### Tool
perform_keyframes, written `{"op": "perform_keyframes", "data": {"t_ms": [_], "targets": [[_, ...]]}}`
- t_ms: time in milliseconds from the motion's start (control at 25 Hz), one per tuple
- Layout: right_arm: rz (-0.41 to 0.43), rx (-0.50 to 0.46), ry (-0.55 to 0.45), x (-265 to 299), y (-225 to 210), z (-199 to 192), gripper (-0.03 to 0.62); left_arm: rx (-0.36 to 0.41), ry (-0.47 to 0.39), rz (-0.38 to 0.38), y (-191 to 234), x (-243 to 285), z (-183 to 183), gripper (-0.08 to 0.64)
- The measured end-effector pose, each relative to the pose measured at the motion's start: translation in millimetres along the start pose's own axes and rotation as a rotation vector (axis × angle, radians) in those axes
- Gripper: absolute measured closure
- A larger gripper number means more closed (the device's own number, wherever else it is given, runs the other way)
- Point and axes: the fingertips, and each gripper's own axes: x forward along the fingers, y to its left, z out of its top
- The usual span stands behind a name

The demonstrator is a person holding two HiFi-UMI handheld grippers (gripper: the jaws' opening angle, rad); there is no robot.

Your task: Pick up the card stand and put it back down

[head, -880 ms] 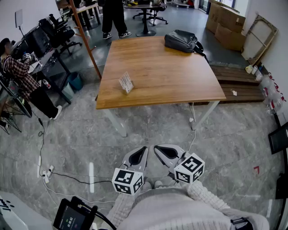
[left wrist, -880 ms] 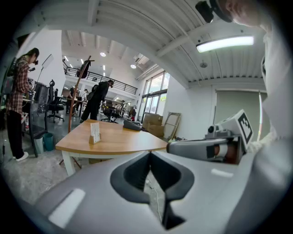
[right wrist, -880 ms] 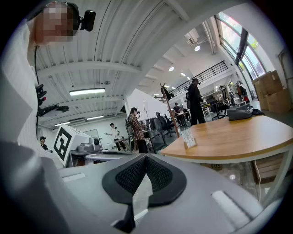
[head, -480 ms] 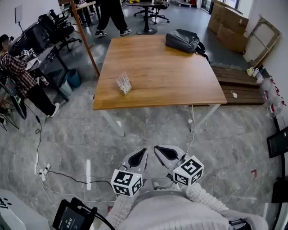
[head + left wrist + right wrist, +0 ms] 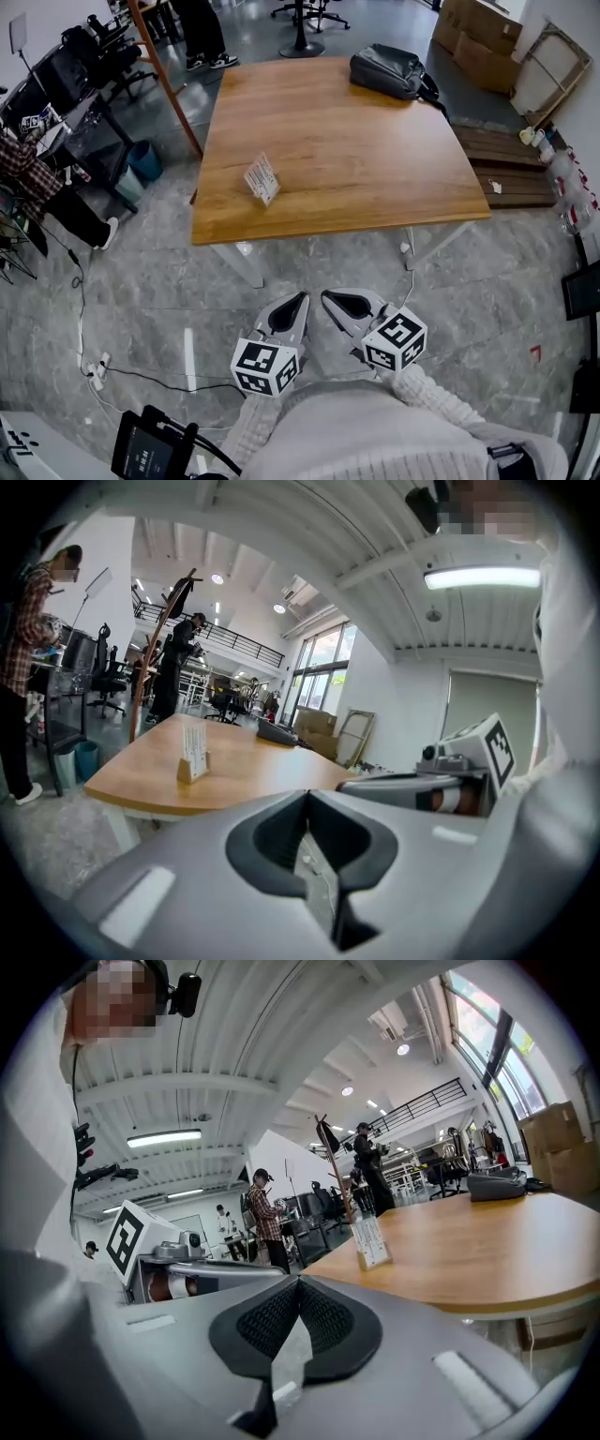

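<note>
Card stand (image 5: 262, 178): is standing upright near the near-left corner of the wooden table (image 5: 375, 159), untouched; left gripper (image 5: 296, 302) and right gripper (image 5: 330, 299): are hanging side by side over the floor, well short of the table, jaws closed on nothing, likely because the approach is not yet made.

Wooden table (image 5: 356, 159), black bag (image 5: 389, 70), cardboard boxes (image 5: 480, 36)

We see a smooth wooden table (image 5: 356, 141), a glossy stone-look floor (image 5: 141, 281), and a left gripper (image 5: 300, 298) and right gripper (image 5: 328, 300) of matt grey plastic with textured black pads (image 5: 267, 1321).
</note>
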Motion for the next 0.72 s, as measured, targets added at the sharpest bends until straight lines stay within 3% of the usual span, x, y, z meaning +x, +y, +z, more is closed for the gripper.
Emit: {"op": "perform_keyframes", "data": {"t_ms": [160,400,720], "targets": [[-0.009,-0.047,-0.008,57.7,-34.0,37.3,0.592,0.02,-0.009,-0.008,59.5,35.6,38.3,0.552],[-0.043,-0.037,-0.018,129.7,-84.4,83.8,0.592,0.039,0.012,-0.031,133.0,83.0,85.6,0.552],[-0.118,0.033,-0.021,182.2,-134.5,100.1,0.592,-0.001,0.078,-0.052,200.5,122.5,90.0,0.552]]}}
